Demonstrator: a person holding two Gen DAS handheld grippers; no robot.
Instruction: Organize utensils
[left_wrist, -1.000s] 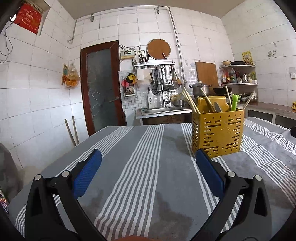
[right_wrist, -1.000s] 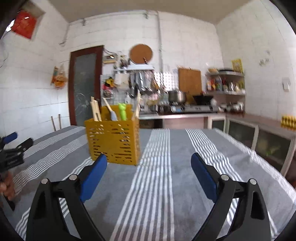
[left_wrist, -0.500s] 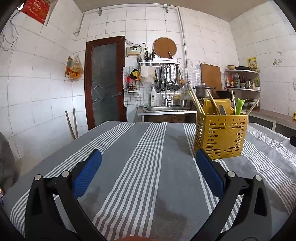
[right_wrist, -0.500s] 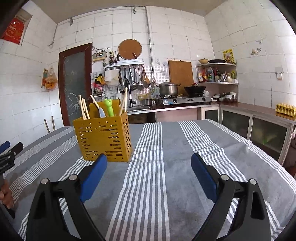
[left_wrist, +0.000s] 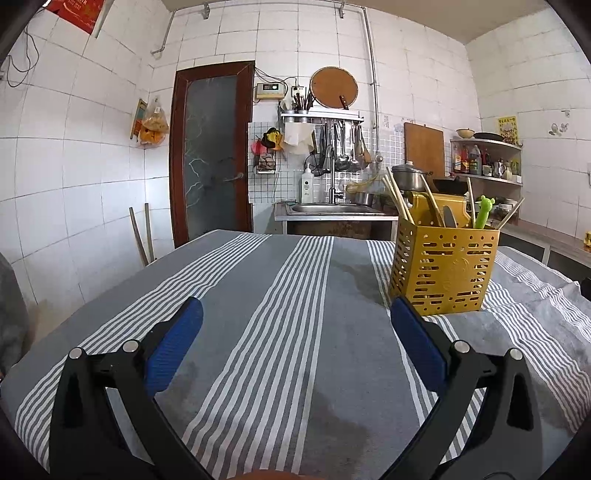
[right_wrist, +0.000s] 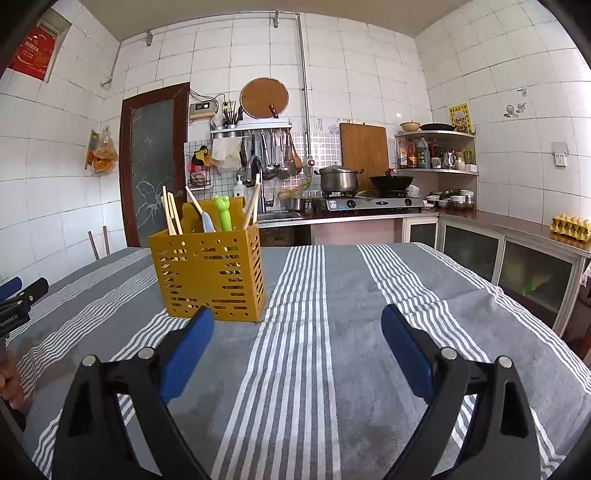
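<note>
The yellow utensil caddy (right_wrist: 208, 275) stands upright on the striped counter (right_wrist: 332, 295), holding chopsticks (right_wrist: 170, 214), a spatula (right_wrist: 205, 219) and a green utensil (right_wrist: 222, 214). No loose utensils lie near the caddy. Left tool (left_wrist: 295, 325) and right tool (right_wrist: 297, 328): both released, empty. Task appears complete.

both wrist views look low across the striped table (left_wrist: 295, 295), sharing the yellow holder (right_wrist: 210, 273) and kitchen wall.
</note>
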